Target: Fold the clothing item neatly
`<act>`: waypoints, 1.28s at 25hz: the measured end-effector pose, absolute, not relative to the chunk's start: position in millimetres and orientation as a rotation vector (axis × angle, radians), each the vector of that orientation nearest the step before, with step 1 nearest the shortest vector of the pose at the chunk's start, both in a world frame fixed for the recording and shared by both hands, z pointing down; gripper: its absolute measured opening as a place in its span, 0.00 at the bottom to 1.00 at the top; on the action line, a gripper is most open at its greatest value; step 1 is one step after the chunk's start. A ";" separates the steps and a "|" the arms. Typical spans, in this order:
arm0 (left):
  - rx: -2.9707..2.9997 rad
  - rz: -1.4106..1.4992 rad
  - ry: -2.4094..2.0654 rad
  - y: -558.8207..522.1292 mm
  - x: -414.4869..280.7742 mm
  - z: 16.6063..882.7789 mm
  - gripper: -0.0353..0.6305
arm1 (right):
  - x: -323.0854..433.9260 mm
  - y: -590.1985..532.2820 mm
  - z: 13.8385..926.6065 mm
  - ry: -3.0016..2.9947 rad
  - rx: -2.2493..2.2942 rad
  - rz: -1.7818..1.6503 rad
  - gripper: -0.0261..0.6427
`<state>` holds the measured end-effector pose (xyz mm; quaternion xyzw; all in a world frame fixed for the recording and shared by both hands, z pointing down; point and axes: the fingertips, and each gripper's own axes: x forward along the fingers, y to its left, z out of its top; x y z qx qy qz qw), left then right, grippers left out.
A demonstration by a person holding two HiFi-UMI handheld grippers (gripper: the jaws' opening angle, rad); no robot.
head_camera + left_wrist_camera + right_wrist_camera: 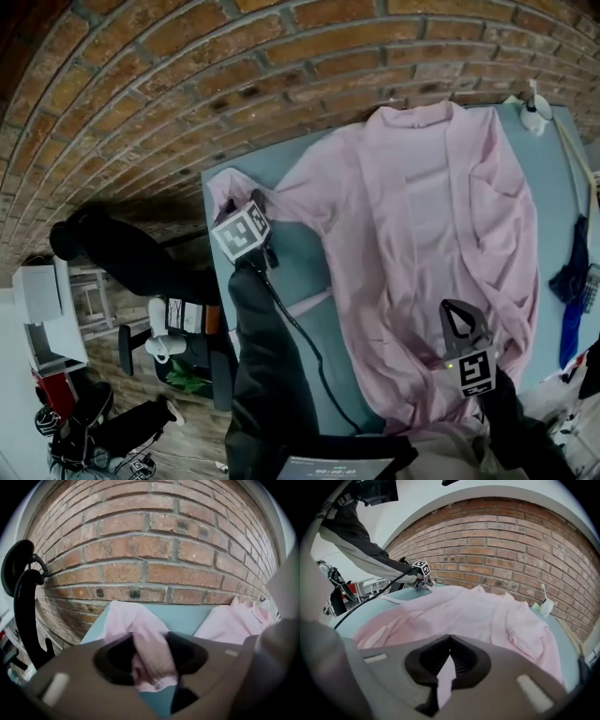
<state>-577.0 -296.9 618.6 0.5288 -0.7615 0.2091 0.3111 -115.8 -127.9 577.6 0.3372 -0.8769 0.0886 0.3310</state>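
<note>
Closest in, the right tongs [449, 656] are pressed together on a pinch of the pink shirt [422, 206] toward the near edge of the desk [309, 272], probably anchoring that side for a fold. Out at the desk's far left corner, the left tongs [150, 656] stand apart with the sleeve cuff [143, 634] lying slack between them, which seems meant to leave the sleeve stretched out straight. Unfolded, the shirt lies spread across the desk, beneath the brick wall [187, 84].
</note>
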 end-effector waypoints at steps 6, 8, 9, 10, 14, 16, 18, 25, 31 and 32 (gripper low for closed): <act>1.718 0.284 -2.293 -269.8 -536.1 543.2 0.10 | -89.0 -121.1 569.3 -2.292 0.944 0.276 0.04; 1.985 0.210 -2.317 -259.1 -491.7 498.3 0.10 | -75.7 -119.9 563.9 -2.294 0.985 0.295 0.04; 2.137 0.190 -2.299 -255.2 -463.7 476.5 0.10 | -68.0 -118.3 562.1 -2.290 1.002 0.303 0.04; 2.291 0.179 -2.258 -253.0 -431.9 455.8 0.10 | -59.6 -116.4 560.7 -2.284 1.018 0.311 0.04; 2.855 0.180 -1.745 -250.2 -272.0 411.6 0.10 | -25.5 -112.1 556.3 -2.255 1.092 0.346 0.04; 3.045 0.356 -1.318 -231.3 -188.5 434.0 0.22 | -10.9 -110.5 551.6 -2.249 1.134 0.369 0.04; 3.145 0.527 -1.040 -205.6 -135.9 459.3 0.51 | 2.4 -108.3 541.6 -2.252 1.174 0.369 0.04; 2.848 0.302 -1.340 -158.4 -163.1 446.6 0.06 | 53.4 -67.7 505.9 -2.219 1.279 0.273 0.04; 2.471 0.242 -1.595 -69.1 -211.8 434.8 0.06 | 82.6 -22.9 505.5 -2.245 1.219 0.356 0.04; 2.415 0.251 -1.625 -43.6 -212.7 439.6 0.06 | 92.7 -13.5 510.9 -2.246 1.204 0.372 0.04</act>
